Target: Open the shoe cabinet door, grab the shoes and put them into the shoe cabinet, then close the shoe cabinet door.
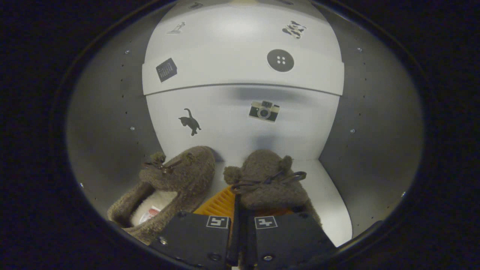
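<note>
Our tongs [240,210] are clamped together on the heel of the right fuzzy brown slipper [268,183], toe pointing toward the white cabinet shelf's [330,202] back edge, beside its mate [168,187].

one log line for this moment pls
stage: placing second slipper | gripper: shut on right slipper | left slipper: on cabinet floor

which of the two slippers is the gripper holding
The slipper below the camera sticker: the gripper fingers close on its near edge. The slipper below the cat sticker sits free beside it.
</note>
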A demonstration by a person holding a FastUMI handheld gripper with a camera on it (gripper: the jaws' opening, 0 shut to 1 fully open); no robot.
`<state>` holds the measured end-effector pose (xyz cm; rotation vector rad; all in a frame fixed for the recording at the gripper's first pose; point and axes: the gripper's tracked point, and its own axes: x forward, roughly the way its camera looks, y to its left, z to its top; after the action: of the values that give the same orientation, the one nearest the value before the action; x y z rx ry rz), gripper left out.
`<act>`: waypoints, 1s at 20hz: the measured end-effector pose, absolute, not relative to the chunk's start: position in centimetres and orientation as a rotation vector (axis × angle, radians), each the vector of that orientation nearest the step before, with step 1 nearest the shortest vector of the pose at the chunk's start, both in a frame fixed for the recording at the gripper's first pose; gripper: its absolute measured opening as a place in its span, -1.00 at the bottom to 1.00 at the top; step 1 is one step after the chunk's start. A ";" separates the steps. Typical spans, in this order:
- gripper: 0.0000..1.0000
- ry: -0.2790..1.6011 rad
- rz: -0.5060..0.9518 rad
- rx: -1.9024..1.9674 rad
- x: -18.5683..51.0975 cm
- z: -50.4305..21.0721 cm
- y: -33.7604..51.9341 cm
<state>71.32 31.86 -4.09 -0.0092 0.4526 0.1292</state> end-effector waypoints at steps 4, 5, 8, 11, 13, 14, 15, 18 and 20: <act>-0.37 0.475 0.152 0.030 70.2 -4.2 32.7; -0.24 0.464 0.158 0.040 69.8 -3.8 33.0; -0.03 0.405 0.136 0.012 67.4 -2.3 32.6; 0.17 0.339 0.137 0.026 64.1 -0.6 32.7; 0.41 0.290 0.144 0.018 61.5 0.7 32.5; 0.46 0.259 0.146 0.008 59.9 1.5 32.4; 0.53 0.227 0.147 -0.004 58.3 2.4 32.2; 0.66 0.156 0.159 -0.019 52.5 4.6 31.8; 0.87 0.139 0.184 -0.006 48.8 5.3 31.8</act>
<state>48.77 31.84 5.30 -0.0056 0.1392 0.1843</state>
